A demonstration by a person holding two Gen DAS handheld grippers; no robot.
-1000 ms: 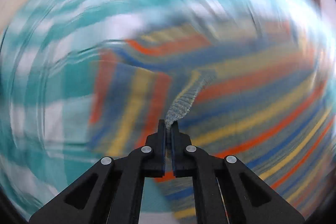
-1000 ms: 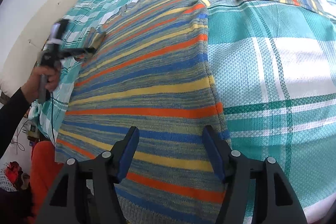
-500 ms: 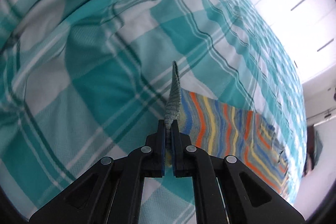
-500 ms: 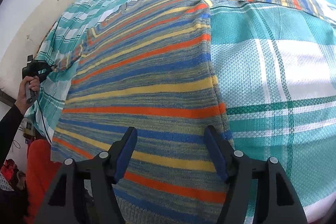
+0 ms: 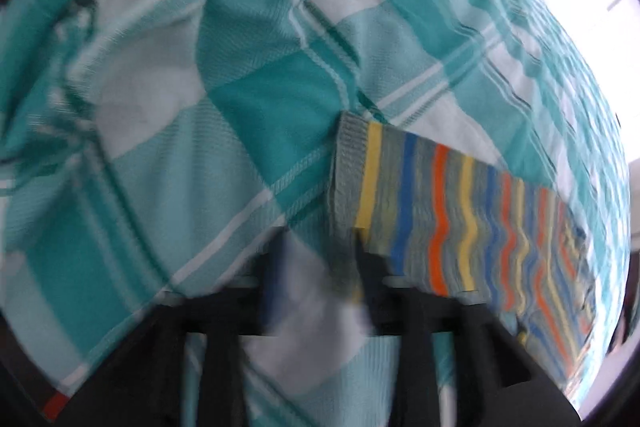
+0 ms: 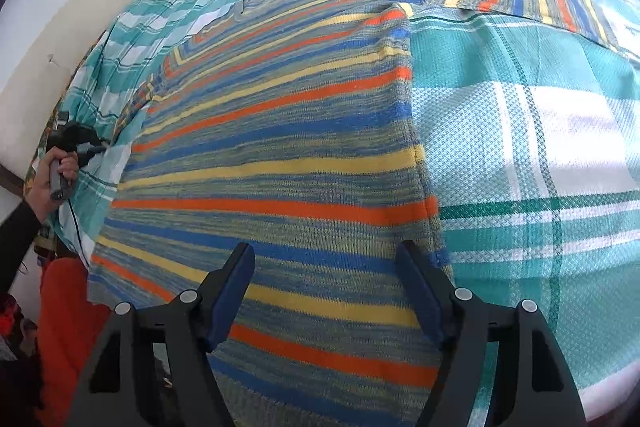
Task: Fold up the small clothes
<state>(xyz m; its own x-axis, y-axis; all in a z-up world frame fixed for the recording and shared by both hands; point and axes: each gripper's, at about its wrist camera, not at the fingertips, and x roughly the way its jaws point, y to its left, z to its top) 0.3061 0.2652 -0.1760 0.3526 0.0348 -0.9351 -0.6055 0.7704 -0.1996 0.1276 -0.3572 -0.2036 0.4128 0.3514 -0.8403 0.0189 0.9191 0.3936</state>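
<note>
**Striped sweater spread on a plaid bed**

A bed covered by a teal-and-white plaid sheet (image 6: 520, 131) is seen. A striped sweater (image 6: 280, 163) is laid flat on it, one sleeve (image 5: 460, 219) stretched sideways. The left tongs (image 5: 320, 251), blurred, are seen parted beside the cuff. The right tongs (image 6: 326, 267) are held apart above the hem.

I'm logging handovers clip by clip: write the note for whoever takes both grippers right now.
Left gripper: open, blurred, nothing between its fingers; the sleeve cuff lies flat on the checked bedspread.
Right gripper: open, empty, above the striped sweater near its hem.
Done: sweater spread flat, both sleeves stretched out.
Left: every fold, sleeves first, probably.
</note>
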